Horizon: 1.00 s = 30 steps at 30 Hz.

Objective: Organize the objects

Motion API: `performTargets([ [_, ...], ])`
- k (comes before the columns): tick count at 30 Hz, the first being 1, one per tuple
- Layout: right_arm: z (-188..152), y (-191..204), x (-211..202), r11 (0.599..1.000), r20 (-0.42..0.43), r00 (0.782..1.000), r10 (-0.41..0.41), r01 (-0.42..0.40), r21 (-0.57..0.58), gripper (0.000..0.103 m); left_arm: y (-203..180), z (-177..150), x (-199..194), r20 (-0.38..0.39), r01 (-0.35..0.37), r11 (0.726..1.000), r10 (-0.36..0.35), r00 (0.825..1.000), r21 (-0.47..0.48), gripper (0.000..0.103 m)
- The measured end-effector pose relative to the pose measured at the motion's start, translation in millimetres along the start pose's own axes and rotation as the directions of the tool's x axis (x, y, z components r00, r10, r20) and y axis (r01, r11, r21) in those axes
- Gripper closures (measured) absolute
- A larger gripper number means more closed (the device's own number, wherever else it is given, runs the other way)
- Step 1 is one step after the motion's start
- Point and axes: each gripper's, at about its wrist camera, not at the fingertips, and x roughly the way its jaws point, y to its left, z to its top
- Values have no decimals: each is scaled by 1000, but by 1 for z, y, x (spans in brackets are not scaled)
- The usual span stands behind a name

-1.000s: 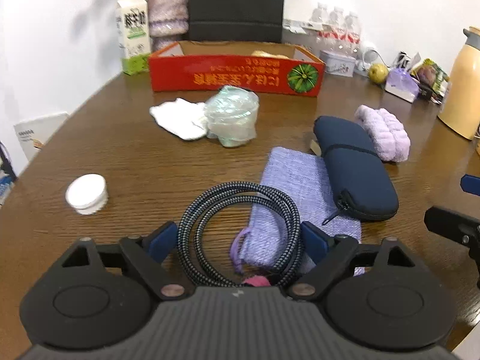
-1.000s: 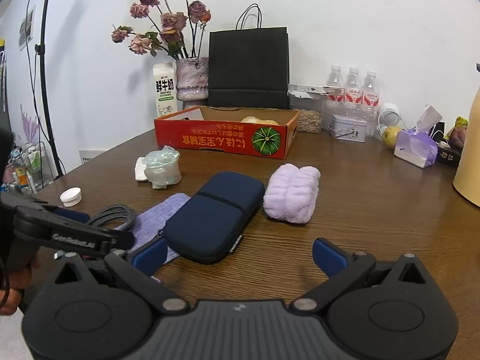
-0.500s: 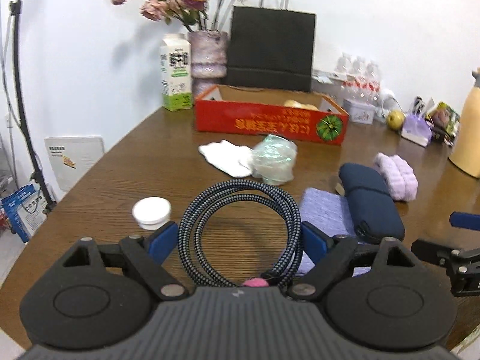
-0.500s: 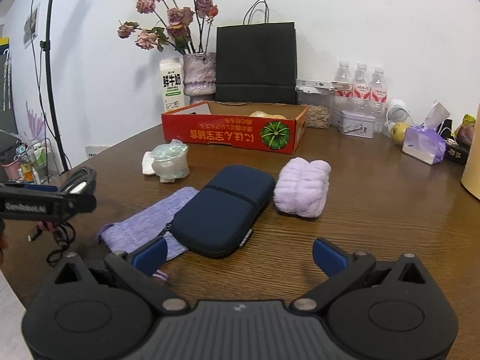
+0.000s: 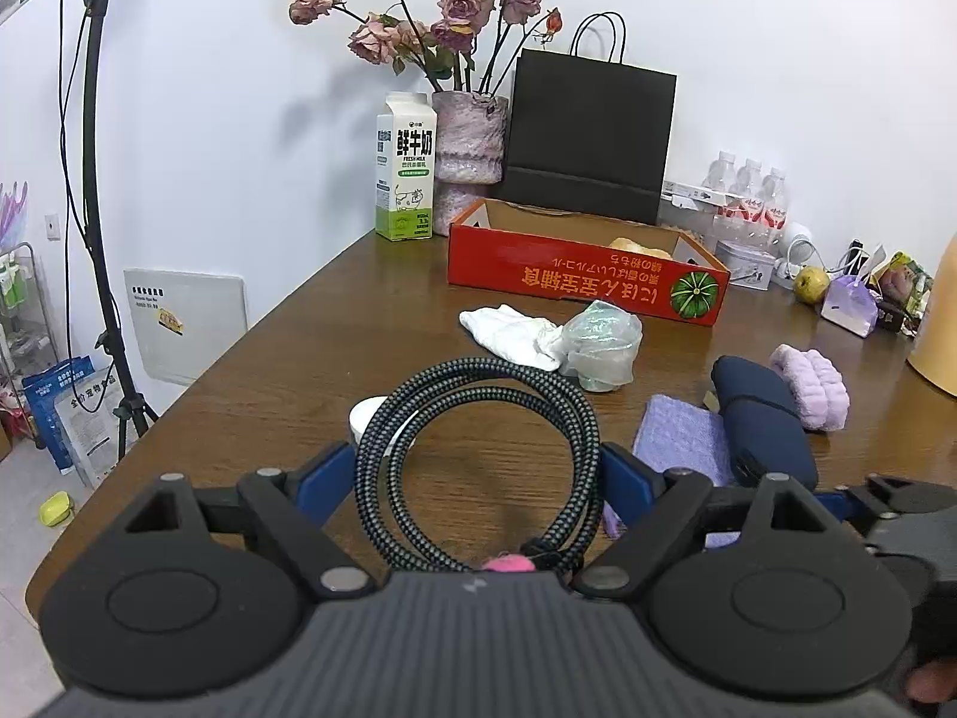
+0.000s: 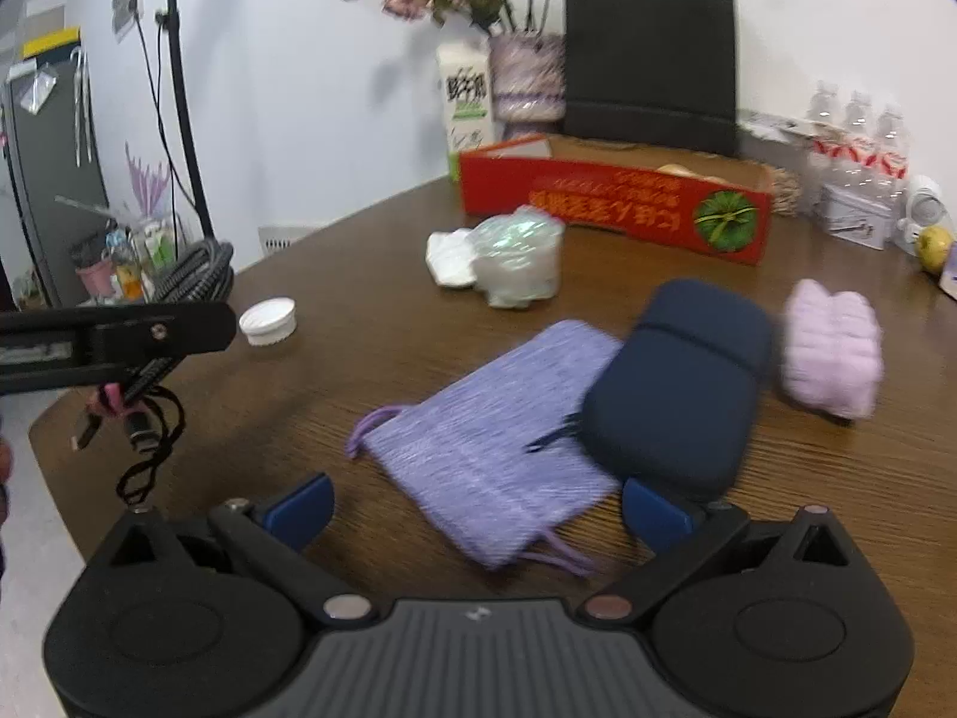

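Note:
A coiled black-and-white braided cable (image 5: 478,370) hangs off the table, and my left gripper (image 5: 475,475) is shut on it, blue fingers pressing its two sides. In the right wrist view the same cable (image 6: 197,266) sits at the left, its plug ends and pink tie dangling. My right gripper (image 6: 478,511) is open, low over the near end of a purple drawstring pouch (image 6: 496,425) that lies flat on the wooden table (image 6: 371,371). A navy zip case (image 6: 682,383) overlaps the pouch's right edge. A lilac fluffy roll (image 6: 831,347) lies right of the case.
A white round lid (image 6: 269,320) sits near the table's left edge. A crumpled clear plastic bundle (image 6: 517,263) and a white cloth (image 5: 508,329) lie mid-table. Behind stand a red cardboard box (image 5: 586,281), milk carton (image 5: 405,179), flower vase (image 5: 469,131) and black paper bag (image 5: 589,137).
My left gripper has carried the cable up and to the left, off the pouch. My right gripper has swung left and down, from beside the navy case to over the pouch.

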Motion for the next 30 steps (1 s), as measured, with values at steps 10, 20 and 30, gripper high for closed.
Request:
performTargets([
  [10, -1, 2, -4, 999, 64, 998, -24, 25, -21, 81, 8, -5, -3, -5, 13, 1000, -13, 1000, -17, 15],
  [20, -3, -22, -39, 998, 234, 972, 3, -17, 57, 97, 13, -3, -9, 10, -7, 1000, 8, 1000, -26, 15],
  [30, 16, -28, -96, 998, 429, 902, 34, -51, 26, 98, 7, 3, -14, 25, -7, 1000, 7, 1000, -16, 15],
])
